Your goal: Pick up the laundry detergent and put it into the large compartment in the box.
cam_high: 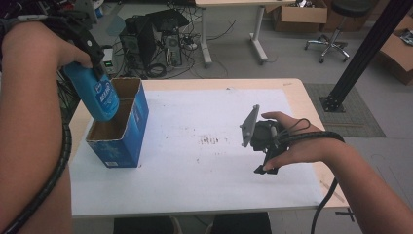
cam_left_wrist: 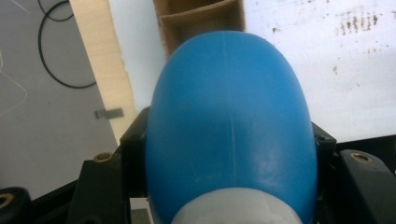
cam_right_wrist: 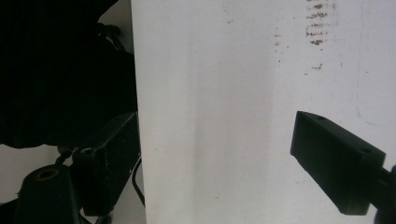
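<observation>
A blue plastic bottle (cam_high: 99,95) with a white neck hangs tilted, bottom end down, over the near compartment of an open blue cardboard box (cam_high: 125,144). My left gripper (cam_high: 91,62) is shut on the bottle's upper part, held high at the table's left side. In the left gripper view the bottle (cam_left_wrist: 231,116) sits between the black jaws, with the box's brown divided inside (cam_left_wrist: 201,16) beyond it. My right gripper (cam_high: 266,167) rests low over the white sheet (cam_high: 195,161) at the right. Its jaws (cam_right_wrist: 224,158) stand wide apart with nothing between them.
The box stands at the left edge of the wooden table (cam_high: 311,112). The sheet bears faint brown smudges (cam_high: 209,140) at its middle. On the floor beyond are a computer tower (cam_high: 146,36), cables, cardboard boxes (cam_high: 299,14), a stool (cam_high: 333,39) and a black frame post (cam_high: 360,53).
</observation>
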A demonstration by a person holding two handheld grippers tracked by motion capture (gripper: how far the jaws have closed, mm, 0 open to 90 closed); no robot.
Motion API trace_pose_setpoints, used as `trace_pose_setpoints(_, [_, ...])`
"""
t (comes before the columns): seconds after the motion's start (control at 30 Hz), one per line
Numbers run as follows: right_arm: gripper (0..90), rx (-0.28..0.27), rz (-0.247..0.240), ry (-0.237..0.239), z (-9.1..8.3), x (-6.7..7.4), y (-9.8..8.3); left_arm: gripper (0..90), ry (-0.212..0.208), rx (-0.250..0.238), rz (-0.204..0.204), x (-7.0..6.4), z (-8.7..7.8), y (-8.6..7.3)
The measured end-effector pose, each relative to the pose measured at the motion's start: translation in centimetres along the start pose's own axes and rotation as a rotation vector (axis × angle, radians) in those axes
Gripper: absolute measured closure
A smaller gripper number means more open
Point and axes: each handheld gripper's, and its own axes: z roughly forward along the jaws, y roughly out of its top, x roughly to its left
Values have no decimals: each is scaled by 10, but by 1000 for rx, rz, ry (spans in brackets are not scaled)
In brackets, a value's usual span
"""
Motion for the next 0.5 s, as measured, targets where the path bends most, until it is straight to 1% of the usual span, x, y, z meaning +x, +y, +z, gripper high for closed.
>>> trace_pose_setpoints(0.2, [162,5,4,0,0,0,-1,388,-8,15,-14,7,12,2])
trace_pose_setpoints(0.33, [161,4,3,-1,-1,0,-1,389,-15,11,-15,9,19,3])
trace_pose_setpoints(0.37, [162,12,7,1,-1,0,-1,388,-21,14,-19,10,22,3])
trace_pose_setpoints(0.4, [162,2,2,0,-1,0,-1,388,-21,17,-15,10,24,4])
trace_pose_setpoints(0.5, [162,-1,3,0,0,0,-1,388,-27,23,-16,11,32,5])
